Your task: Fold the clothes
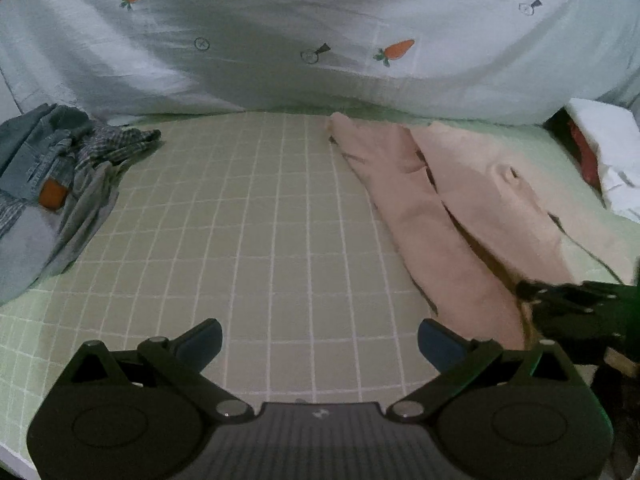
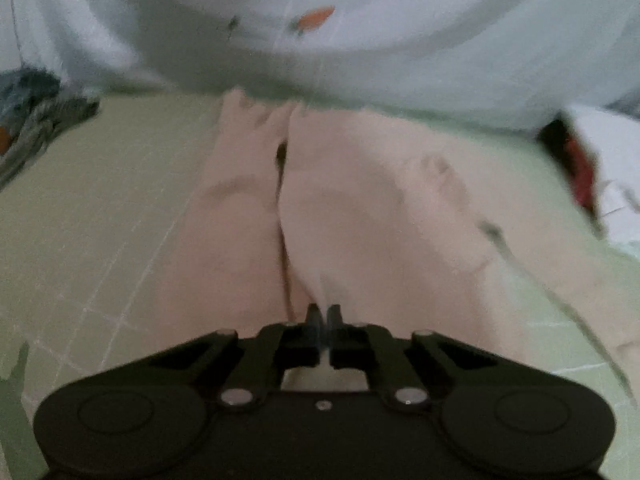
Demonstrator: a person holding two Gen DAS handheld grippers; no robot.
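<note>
Left wrist view: left gripper (image 1: 320,344) sits at 6 o'clock with its blue-tipped fingers (image 1: 200,342) spread wide and nothing between them, over bare green grid-patterned sheet (image 1: 260,220). Pink trousers (image 1: 452,208) lie flat on the sheet from 1 o'clock down to 4 o'clock, both legs side by side with a dark gap between them, the far ends reaching towards 12 o'clock. A thin dark cord (image 1: 580,248) trails across the outer leg at 3 o'clock. Right gripper (image 1: 560,292) enters at 4 o'clock, at the near end of the trousers; its grip cannot be judged from this view. A heap of blue and checked clothes (image 1: 60,184) with an orange patch rests at 9 o'clock, well apart from the trousers. Pale quilt with carrot print (image 1: 320,40) fills the top from 10 to 2 o'clock. White and red items (image 1: 600,148) lie at 3 o'clock, at the edge.

Right wrist view, blurred: right gripper (image 2: 324,316) at 6 o'clock has its fingers pressed together, pinching the near edge of the pink trousers (image 2: 340,208), which spread from centre to 12 o'clock. Green sheet (image 2: 80,220) shows at 9 o'clock, the clothes heap (image 2: 36,120) at 10 o'clock, the quilt (image 2: 360,32) across the top.
</note>
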